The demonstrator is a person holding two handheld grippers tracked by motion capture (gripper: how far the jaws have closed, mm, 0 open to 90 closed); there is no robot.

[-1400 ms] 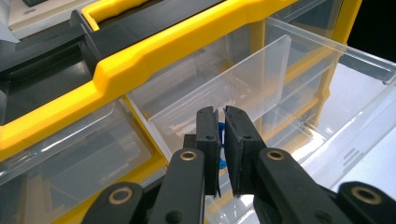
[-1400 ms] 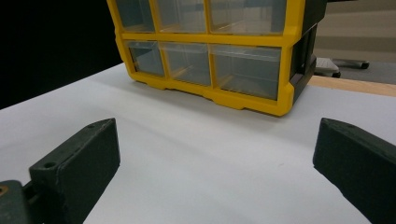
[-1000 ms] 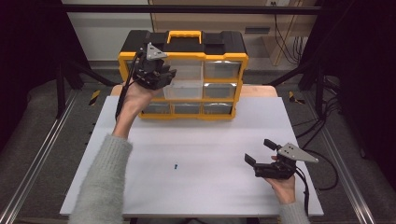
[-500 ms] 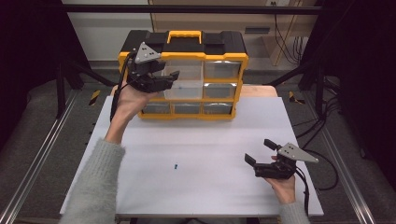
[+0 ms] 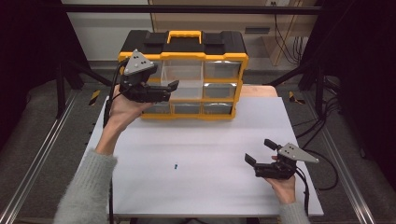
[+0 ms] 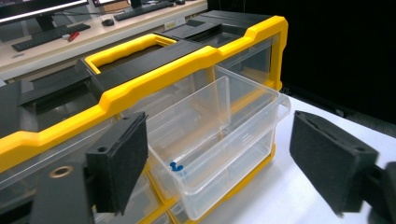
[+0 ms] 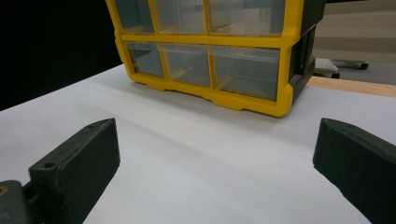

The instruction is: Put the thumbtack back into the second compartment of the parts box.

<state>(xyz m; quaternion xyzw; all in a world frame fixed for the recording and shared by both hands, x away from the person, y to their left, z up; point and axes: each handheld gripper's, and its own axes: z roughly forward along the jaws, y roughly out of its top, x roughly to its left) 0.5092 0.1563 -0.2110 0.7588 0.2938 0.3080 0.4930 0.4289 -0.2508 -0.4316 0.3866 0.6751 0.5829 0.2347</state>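
Observation:
A yellow and black organizer [image 5: 184,46] with clear drawers stands at the back of the white table [image 5: 205,140]. Its upper middle drawer [image 5: 187,88] is pulled out. In the left gripper view a small blue screw [image 6: 176,166] lies on the floor of that drawer [image 6: 219,140]. My left gripper [image 5: 169,90] hovers at the organizer's front left, pointing right across the drawer. Its jaws have just been opening and stand open [image 6: 224,163] with nothing between them. Another small blue screw [image 5: 175,165] lies on the table. My right gripper [image 5: 259,150] rests open near the front right [image 7: 217,163], holding nothing.
The organizer [image 7: 210,46] has more shut clear drawers below and beside the open one. A wooden strip [image 5: 259,91] borders the table behind the organizer's right side. Metal rails and cables run along both sides of the table.
The left gripper has turned from pointing down at the drawer to lying level across it, and its jaws have opened. The right gripper has not moved.

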